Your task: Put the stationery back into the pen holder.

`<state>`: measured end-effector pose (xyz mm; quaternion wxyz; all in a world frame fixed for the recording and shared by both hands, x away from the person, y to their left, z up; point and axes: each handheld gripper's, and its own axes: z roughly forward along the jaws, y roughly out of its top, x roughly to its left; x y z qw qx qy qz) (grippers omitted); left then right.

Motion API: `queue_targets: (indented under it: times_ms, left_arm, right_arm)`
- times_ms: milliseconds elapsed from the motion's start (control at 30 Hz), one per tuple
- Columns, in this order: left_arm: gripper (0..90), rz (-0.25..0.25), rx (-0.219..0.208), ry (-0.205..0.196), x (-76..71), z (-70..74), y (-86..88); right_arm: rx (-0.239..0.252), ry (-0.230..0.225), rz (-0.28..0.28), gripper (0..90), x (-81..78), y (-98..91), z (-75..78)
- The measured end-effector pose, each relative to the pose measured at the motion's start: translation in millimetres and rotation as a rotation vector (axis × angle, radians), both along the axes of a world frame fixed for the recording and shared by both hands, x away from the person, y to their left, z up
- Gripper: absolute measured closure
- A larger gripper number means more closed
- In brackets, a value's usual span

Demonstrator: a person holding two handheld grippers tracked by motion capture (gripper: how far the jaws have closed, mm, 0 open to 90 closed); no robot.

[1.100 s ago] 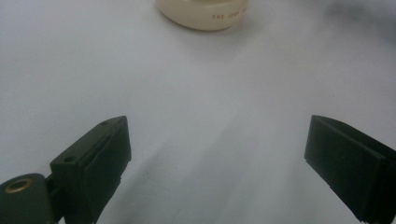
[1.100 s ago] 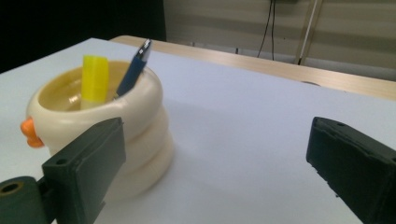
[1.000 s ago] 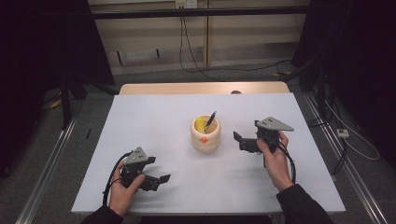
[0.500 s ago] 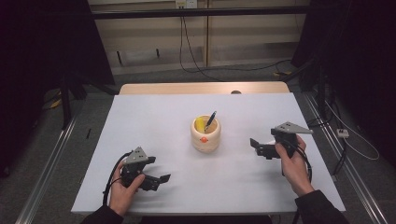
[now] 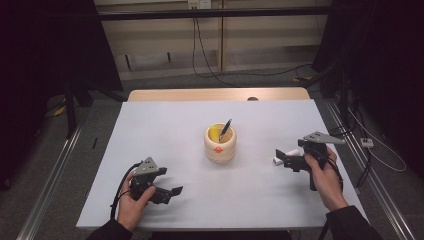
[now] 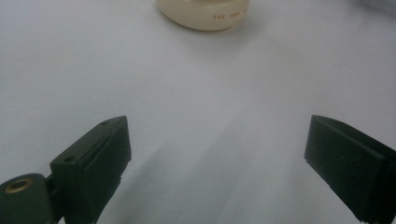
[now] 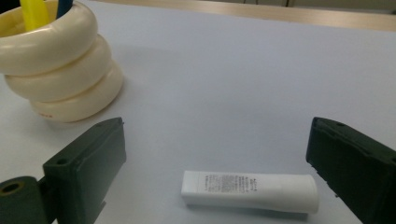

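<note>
White tabletop point(image 5: 165, 130): right gripper point(image 7: 215, 154), having drawn back from the ringed pen holder point(image 5: 220, 143), is straddling a white tube point(image 7: 250, 190), jaws wide; left gripper point(image 5: 170, 192) is idling open.

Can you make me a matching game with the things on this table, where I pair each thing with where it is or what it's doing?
Things:
1. cream ringed holder pot
2. small white tube
3. dark pen
4. left gripper

Places or states:
A. lying flat on the white table, between the open jaws of the right gripper
B. open, low over bare table near the front edge
C. standing in the middle of the table
D. sticking up out of the pot, leaning

Pairs: 1-C, 2-A, 3-D, 4-B
</note>
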<state>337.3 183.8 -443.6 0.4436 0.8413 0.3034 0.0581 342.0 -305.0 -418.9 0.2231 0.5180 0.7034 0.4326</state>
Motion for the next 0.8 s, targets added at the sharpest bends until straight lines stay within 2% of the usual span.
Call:
queue_targets:
  times_ms: [167, 300, 467, 600, 700, 800]
  left_arm:
    - [7.3, 0.001, -0.001, -0.001, 0.0, -0.2, 0.2]
    - [7.3, 0.000, 0.000, 0.000, 0.1, -0.3, 0.0]
    - [7.3, 0.000, 0.000, -0.001, 0.0, -0.3, 0.0]
    - [7.3, 0.001, 0.001, 0.004, 0.0, -0.5, -0.2]
    - [7.3, 0.001, -0.002, 0.003, -0.3, -0.4, -0.1]
    - [7.3, 0.003, -0.002, 0.001, -0.2, -0.8, -0.1]
  right_arm:
    - [0.037, -0.005, 0.066, 5.7, 5.1, -16.4, 0.5]
    - [-0.018, 0.015, 0.084, 8.6, 11.9, -23.2, 3.0]
    - [0.003, 0.023, 0.118, 8.2, 21.2, -26.8, 5.8]
    - [-0.005, 0.033, 0.152, 7.5, 28.4, -24.8, 5.7]
    - [-0.035, 0.023, 0.184, 7.7, 36.1, -27.2, 6.2]
    - [-0.097, 0.021, 0.215, 8.7, 42.7, -32.0, 7.0]
